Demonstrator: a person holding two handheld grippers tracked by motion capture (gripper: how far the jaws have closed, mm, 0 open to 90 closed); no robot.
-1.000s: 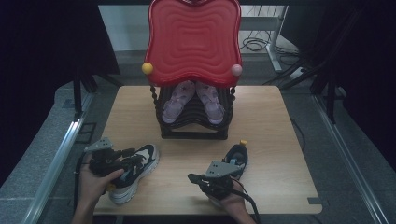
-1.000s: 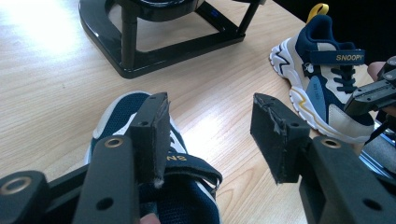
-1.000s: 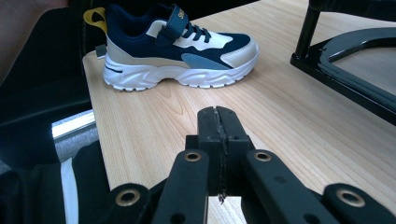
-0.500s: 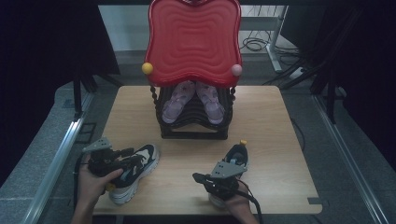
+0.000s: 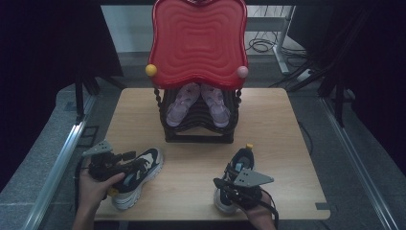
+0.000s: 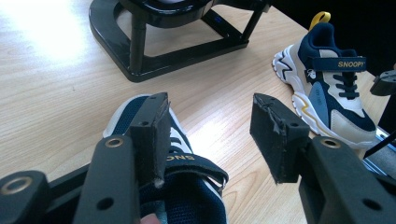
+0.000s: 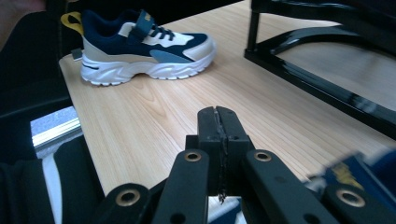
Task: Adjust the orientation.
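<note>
Two sneakers are lying on the table (image 5: 287, 143), one near each of your hands, and the rack (image 5: 198, 127) with a pair of pink sandals (image 5: 198, 100) under its red lid (image 5: 198, 40) is standing at the far middle.

You are holding the left gripper (image 5: 136, 164) over the left sneaker (image 5: 139, 177), which is lying at the near left edge with its toe toward the rack. In the left gripper view the jaws are standing apart, one pad (image 6: 152, 135) down at the strap and tongue, the other (image 6: 271, 135) out over bare wood, so they are not squeezing anything; whether that first pad is touching the strap I cannot tell.

You are holding the right gripper (image 5: 221, 184) at the near right, over the toe end of the right sneaker (image 5: 237, 167), whose yellow heel loop (image 5: 249, 146) is pointing toward the rack. In the right gripper view the fingers (image 7: 219, 128) are pressed flat together with nothing between them.

You are at the pick-up step, I judge: neither sneaker is gripped or lifted yet. Next, you are probably needing to shift the left gripper so the collar or strap sits between both pads, then close. Your right jaws are needing to open before they can take the other sneaker. Mind the rack's low frame when carrying either one toward it.
</note>
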